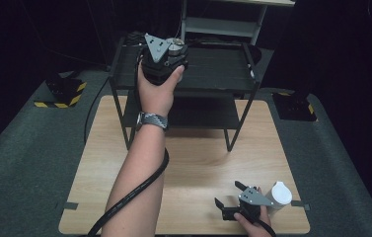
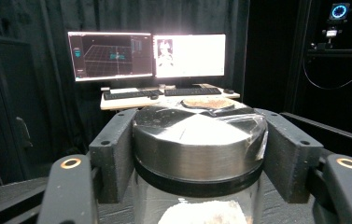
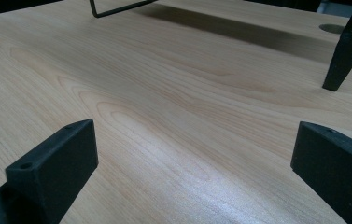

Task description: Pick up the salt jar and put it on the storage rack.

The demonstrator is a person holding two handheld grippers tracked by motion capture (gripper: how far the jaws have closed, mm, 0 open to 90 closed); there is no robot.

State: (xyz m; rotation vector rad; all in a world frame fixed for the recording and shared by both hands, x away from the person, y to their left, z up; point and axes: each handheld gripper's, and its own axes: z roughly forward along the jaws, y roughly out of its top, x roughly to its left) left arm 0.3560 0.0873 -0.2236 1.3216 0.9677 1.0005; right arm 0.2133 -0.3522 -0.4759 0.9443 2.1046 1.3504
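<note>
A glass jar [image 2: 197,140] with a brushed metal lid stands on the top shelf of a black wire rack [image 1: 223,69]; pale powder shows inside its lower part. My left gripper [image 1: 169,53] is raised to that shelf and shut on the jar, both black pads [image 2: 114,158] lying against the lid's rim. The jar's lid [image 1: 176,47] peeks out beyond the gripper in the high view. My right gripper [image 1: 228,193] rests low over the wooden table [image 1: 198,163] near its front edge, jaws wide open with bare wood between them [image 3: 194,154].
A white lidded container [image 1: 278,195] stands just right of the right hand. The rack's lower shelf [image 1: 203,113] and feet [image 3: 339,70] sit on the table's far half. Behind the rack are monitors [image 2: 150,55] and a keyboard desk.
</note>
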